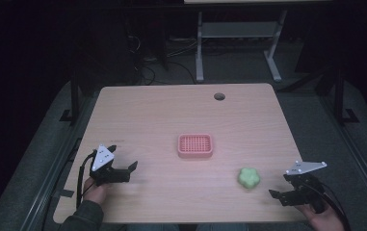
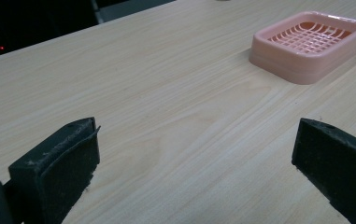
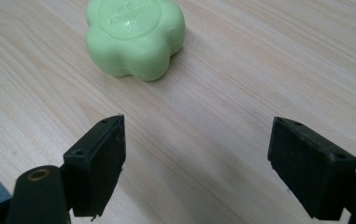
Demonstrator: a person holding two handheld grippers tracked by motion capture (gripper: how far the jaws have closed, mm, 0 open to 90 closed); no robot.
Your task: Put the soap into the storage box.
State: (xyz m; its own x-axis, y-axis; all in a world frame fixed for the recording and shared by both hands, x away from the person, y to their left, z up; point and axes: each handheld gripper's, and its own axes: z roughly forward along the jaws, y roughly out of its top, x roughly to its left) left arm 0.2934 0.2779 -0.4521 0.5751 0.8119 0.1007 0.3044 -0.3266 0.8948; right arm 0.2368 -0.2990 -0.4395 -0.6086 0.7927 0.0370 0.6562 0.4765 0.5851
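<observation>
On the pale wood-grain desk [image 1: 171, 115], high view: one pink slotted plastic tray [image 1: 195, 146] at centre, one green flower-shaped soap [image 1: 249, 178] at 4 o'clock. Left hand-held gripper [image 2: 194, 154]: jaws wide, empty, tray [image 2: 309, 44] at 1 o'clock. Right hand-held gripper [image 3: 196, 158]: wide, empty, glossy soap [image 3: 136, 35] at 11 o'clock.

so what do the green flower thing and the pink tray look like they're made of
The green flower-shaped piece looks like a moulded bar of soap: matte, waxy surface, soft rounded lobes and a round stamped emblem on top, though a soft plastic can't be ruled out. The pink tray looks like moulded plastic, probably a soap dish: smooth, slightly glossy rim and a thin slotted grid inside. Both sit on the table, a pale wood-grain top, likely laminate.
</observation>
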